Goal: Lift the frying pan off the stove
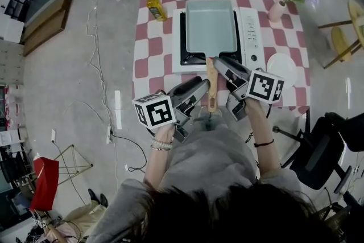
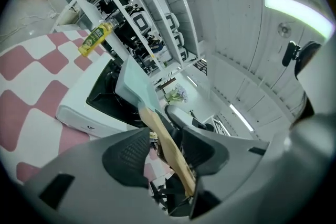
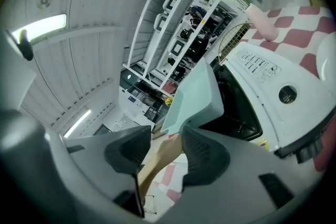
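Observation:
A pale green rectangular frying pan (image 1: 210,25) sits on the white portable stove (image 1: 250,37), its wooden handle (image 1: 211,88) pointing toward me over the table's near edge. My left gripper (image 1: 200,93) is at the handle's left side, near its end. My right gripper (image 1: 222,68) is at the right side, closer to the pan. In the left gripper view the handle (image 2: 165,139) runs between the open jaws of the left gripper (image 2: 161,148). In the right gripper view the handle (image 3: 160,157) lies between the open jaws of the right gripper (image 3: 161,150), below the pan (image 3: 194,94).
The stove stands on a pink-and-white checked tablecloth (image 1: 149,48). A yellow oil bottle (image 1: 153,4) is at the back left, a pink vase with purple flowers (image 1: 277,10) at the back right, and a white plate (image 1: 281,62) right of the stove. A black chair (image 1: 324,145) stands at my right.

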